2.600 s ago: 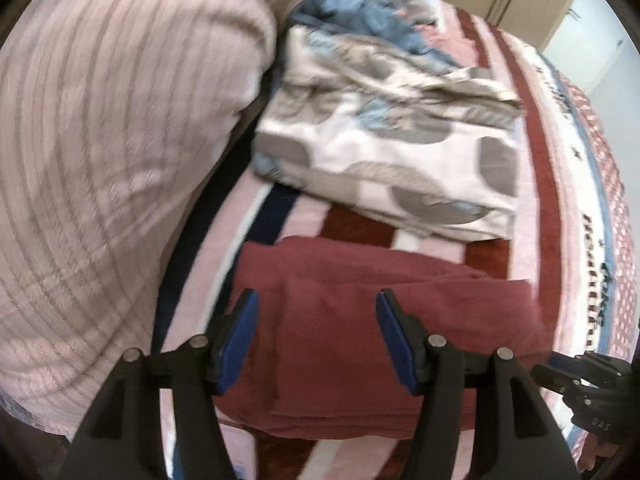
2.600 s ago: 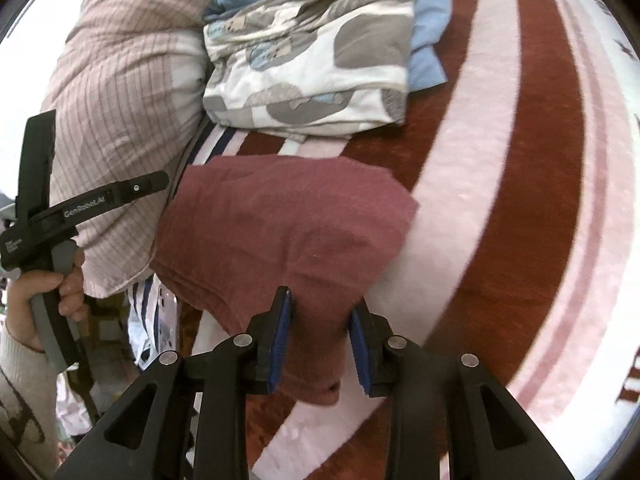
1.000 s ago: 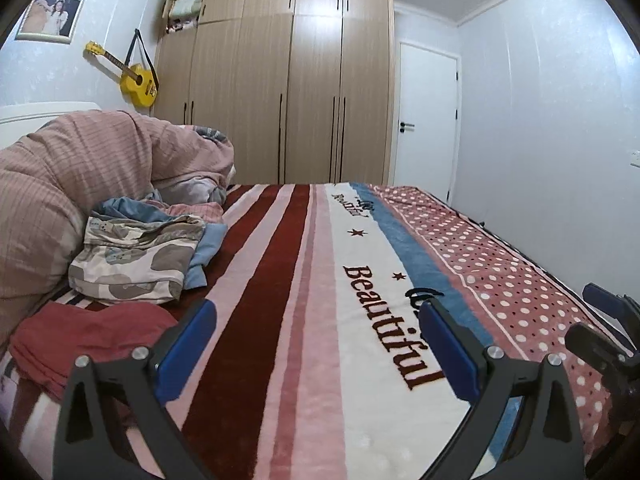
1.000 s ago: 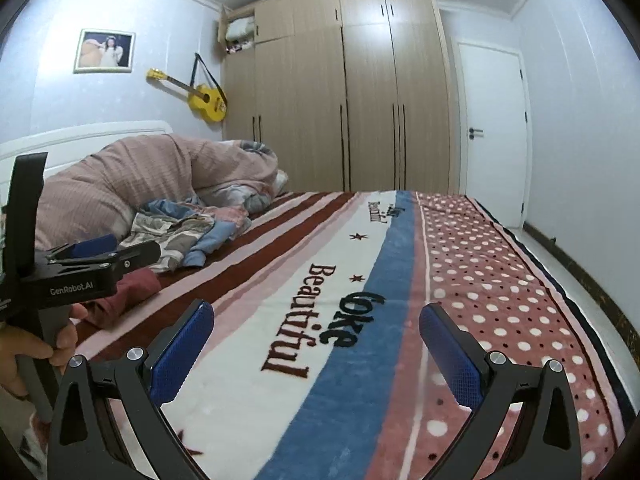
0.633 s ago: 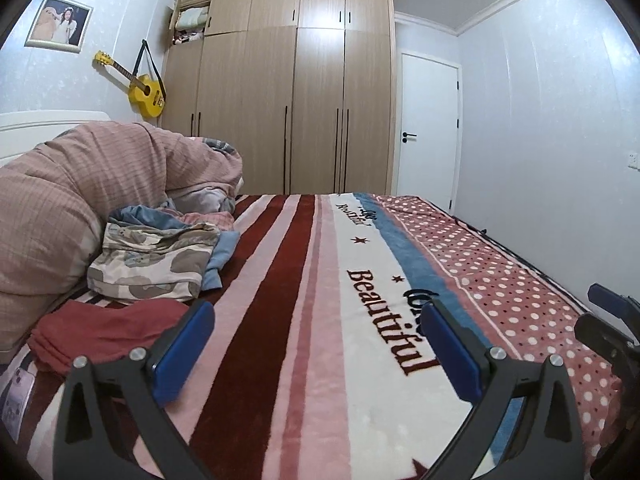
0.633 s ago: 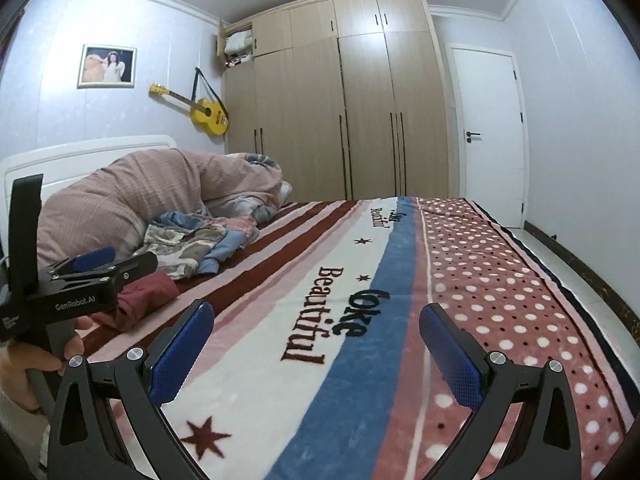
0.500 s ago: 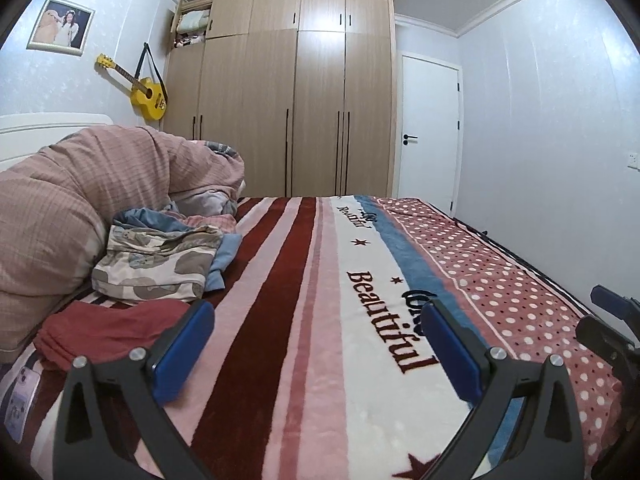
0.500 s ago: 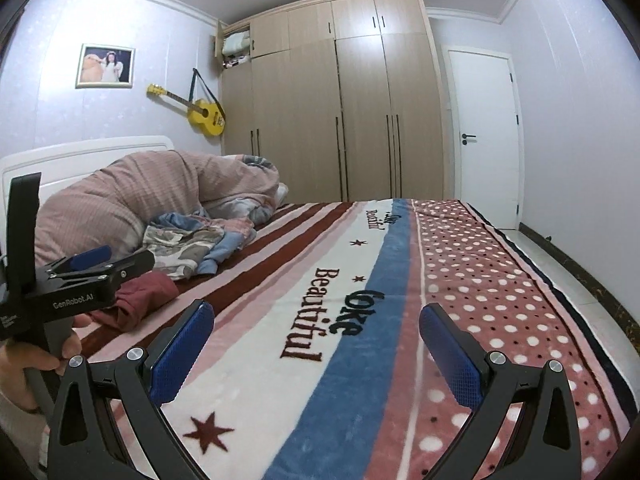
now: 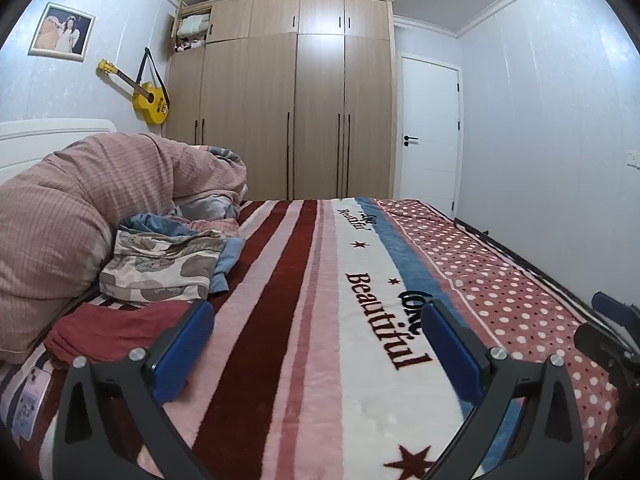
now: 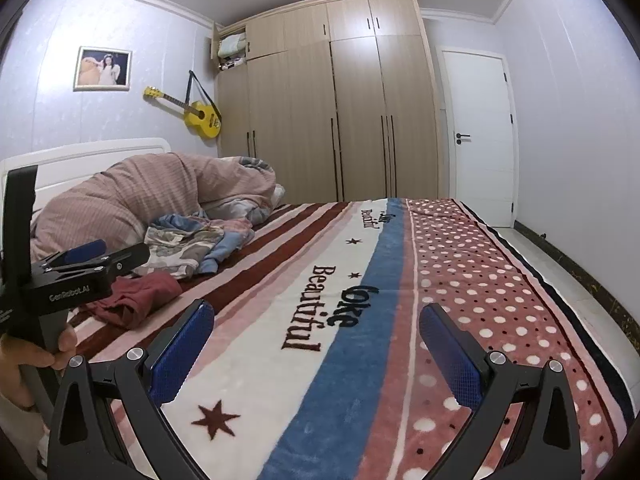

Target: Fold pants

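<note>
**A bedroom with a striped blanket and the folded pants near the pillows**

Both grippers are held above the bed and look along it toward the far wall. The left gripper (image 9: 318,336) has its two blue pads spread wide apart, and nothing is between them. The right gripper (image 10: 316,334) is spread in the same way and is also empty. In the right wrist view a hand (image 10: 24,356) holds the handle of the left tool at the left edge.

The bed is covered by a blanket (image 9: 360,320) with dark red, pink, white and blue stripes, a dotted red band on the right side and the word "Beautiful" printed on the white stripe. The dark red pants (image 9: 116,328) lie folded on the blanket at the left side, near the head of the bed, just in front of a patterned folded cloth (image 9: 160,270) with grey and beige spots. A blue cloth (image 9: 228,258) lies partly under this one. Behind them is a big pink striped duvet (image 9: 80,208), bunched against the white headboard (image 10: 92,156).

On the far wall stands a tall wooden wardrobe (image 9: 304,100); one upper door at its left is open. A white door (image 9: 430,132) is to the right of it. A yellow guitar (image 9: 150,98) and a framed photo (image 9: 60,30) hang on the left wall.
</note>
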